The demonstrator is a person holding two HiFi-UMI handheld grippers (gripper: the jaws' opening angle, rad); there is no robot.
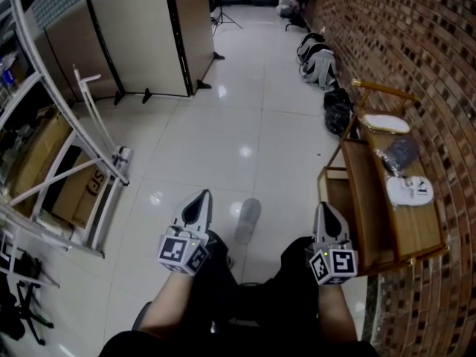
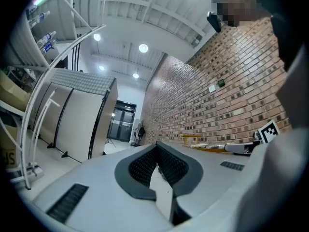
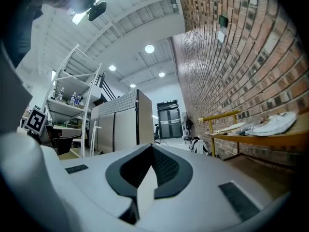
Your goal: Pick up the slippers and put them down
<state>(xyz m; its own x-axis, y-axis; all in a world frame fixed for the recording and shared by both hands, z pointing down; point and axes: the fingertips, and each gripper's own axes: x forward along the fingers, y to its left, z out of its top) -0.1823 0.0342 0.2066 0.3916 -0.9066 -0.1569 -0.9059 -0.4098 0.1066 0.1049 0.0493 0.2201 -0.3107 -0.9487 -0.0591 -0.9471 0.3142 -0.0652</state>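
Observation:
Two white slippers lie on the top board of a wooden shoe rack [image 1: 372, 199] by the brick wall: one at the far end [image 1: 384, 123], one nearer [image 1: 410, 190], with a dark bag [image 1: 401, 153] between them. The nearer slipper [image 3: 277, 123] also shows in the right gripper view. My left gripper [image 1: 202, 195] [image 2: 157, 147] is held low in front of the person's lap, its jaws together and empty. My right gripper [image 1: 325, 207] [image 3: 152, 148] hangs just left of the rack's near end, jaws also closed on nothing. Both point roughly level down the room.
A grey oblong shape [image 1: 248, 219] lies on the glossy tiled floor between the grippers; what it is I cannot tell. Bags [image 1: 318, 58] and a black sack [image 1: 337, 110] line the wall beyond the rack. A white metal shelf frame [image 1: 89, 162] with cardboard stands left, folding screens [image 1: 141, 36] behind.

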